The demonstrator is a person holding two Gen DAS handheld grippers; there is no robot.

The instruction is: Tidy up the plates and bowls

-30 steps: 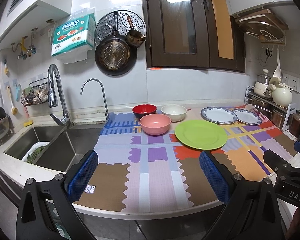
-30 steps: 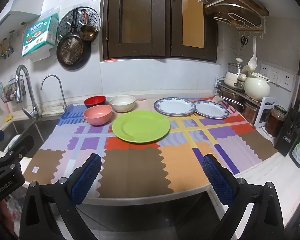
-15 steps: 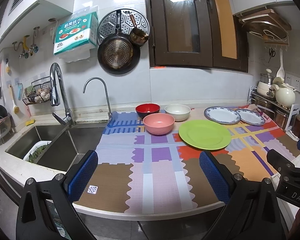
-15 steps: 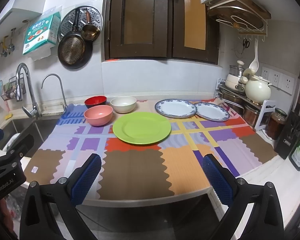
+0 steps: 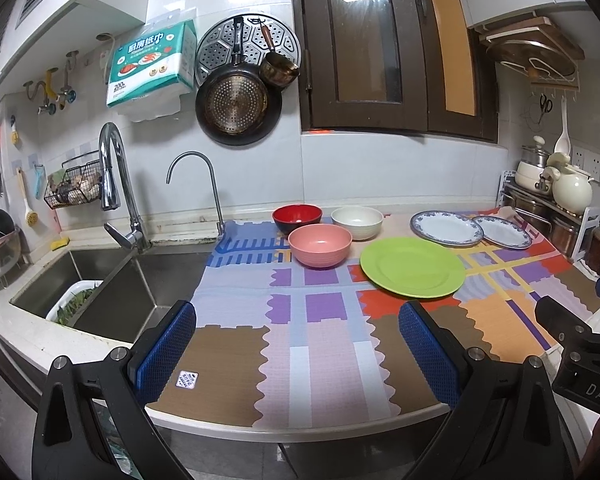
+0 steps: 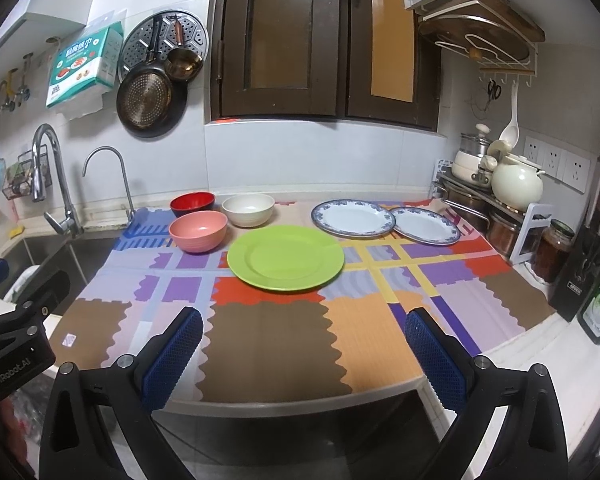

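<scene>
On a patchwork mat (image 5: pixel 324 344) lie a pink bowl (image 5: pixel 320 245), a red bowl (image 5: pixel 297 218) and a cream bowl (image 5: pixel 357 221), grouped at the back. A green plate (image 5: pixel 413 267) lies to their right. Two blue-rimmed white plates (image 5: pixel 446 227) (image 5: pixel 502 231) overlap at the back right. The same set shows in the right wrist view: pink bowl (image 6: pixel 198 231), green plate (image 6: pixel 285 257), blue-rimmed plates (image 6: pixel 353 218). My left gripper (image 5: pixel 296 344) and right gripper (image 6: pixel 303 344) hover open at the counter's front edge, well short of the dishes, holding nothing.
A steel sink (image 5: pixel 100 280) with two taps lies left of the mat. Pans hang on the wall (image 5: pixel 238 108). A rack with a cream kettle (image 6: pixel 516 184), pots and jars stands at the right, beside a knife block (image 6: pixel 588 256).
Both grippers drifted slightly; the dishes sit a touch lower in each view. Nothing on the counter has moved, and both stay open.
</scene>
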